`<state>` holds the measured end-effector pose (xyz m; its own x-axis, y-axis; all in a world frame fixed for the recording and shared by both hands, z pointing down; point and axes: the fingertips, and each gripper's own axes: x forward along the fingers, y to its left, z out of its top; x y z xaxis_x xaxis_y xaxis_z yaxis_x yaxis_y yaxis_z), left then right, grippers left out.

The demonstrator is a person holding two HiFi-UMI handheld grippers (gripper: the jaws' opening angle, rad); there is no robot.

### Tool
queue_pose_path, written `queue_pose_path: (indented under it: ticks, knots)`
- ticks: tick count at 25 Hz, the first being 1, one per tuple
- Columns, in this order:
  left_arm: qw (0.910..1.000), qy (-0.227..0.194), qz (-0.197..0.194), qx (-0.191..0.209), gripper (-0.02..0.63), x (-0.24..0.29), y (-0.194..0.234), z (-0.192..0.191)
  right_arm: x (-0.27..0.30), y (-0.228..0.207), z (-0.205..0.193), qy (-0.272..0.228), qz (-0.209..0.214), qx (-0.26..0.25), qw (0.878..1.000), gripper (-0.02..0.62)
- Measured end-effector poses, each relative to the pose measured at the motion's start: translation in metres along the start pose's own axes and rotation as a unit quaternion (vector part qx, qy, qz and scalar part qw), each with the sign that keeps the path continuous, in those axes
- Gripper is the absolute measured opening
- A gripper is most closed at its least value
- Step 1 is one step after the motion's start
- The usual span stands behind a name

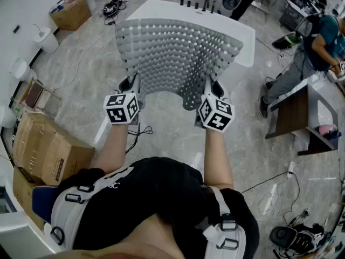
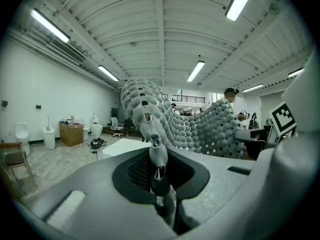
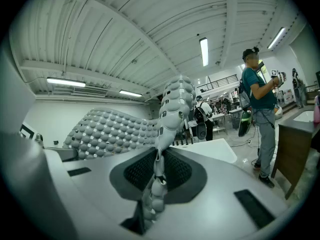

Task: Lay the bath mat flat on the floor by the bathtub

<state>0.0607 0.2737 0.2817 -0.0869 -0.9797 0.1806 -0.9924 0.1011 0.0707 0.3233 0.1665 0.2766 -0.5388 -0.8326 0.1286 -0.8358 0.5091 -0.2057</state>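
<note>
A grey bubbled bath mat with rows of small holes hangs spread in the air between both grippers, above the marble floor and in front of the white bathtub. My left gripper is shut on the mat's near left edge, which runs up between its jaws as a thin grey fold. My right gripper is shut on the near right edge, and that edge of the mat rises from its jaws. Most of the bathtub is hidden behind the mat.
Cardboard boxes lie on the floor at the left. A cable trails under the grippers. A person stands at the right beside a dark wooden cabinet. A toilet and another box stand at the far left.
</note>
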Motion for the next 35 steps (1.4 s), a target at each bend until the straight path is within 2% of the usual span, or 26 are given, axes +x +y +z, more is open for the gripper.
queue_pose_path:
  ticks: [7, 15, 21, 28, 35]
  knots:
    - [1.0000, -0.001, -0.005, 0.004, 0.037, -0.016, 0.005, -0.003, -0.013, 0.001, -0.008, 0.002, -0.020, 0.012, 1.000, 0.041]
    - [1.0000, 0.001, -0.005, 0.004, 0.037, -0.020, 0.005, -0.005, -0.015, 0.005, -0.016, 0.012, -0.019, 0.020, 1.000, 0.041]
    - [1.0000, 0.005, -0.008, -0.002, 0.037, -0.019, 0.019, -0.009, -0.012, 0.017, -0.022, 0.015, -0.019, 0.016, 1.000, 0.041]
    - [0.9996, -0.002, -0.029, -0.005, 0.037, -0.027, 0.038, -0.014, -0.018, 0.037, -0.032, 0.010, -0.036, 0.010, 0.999, 0.041]
    - [0.9991, 0.013, -0.041, -0.007, 0.037, -0.023, 0.056, -0.022, -0.014, 0.054, -0.046, 0.016, -0.046, 0.018, 0.999, 0.041]
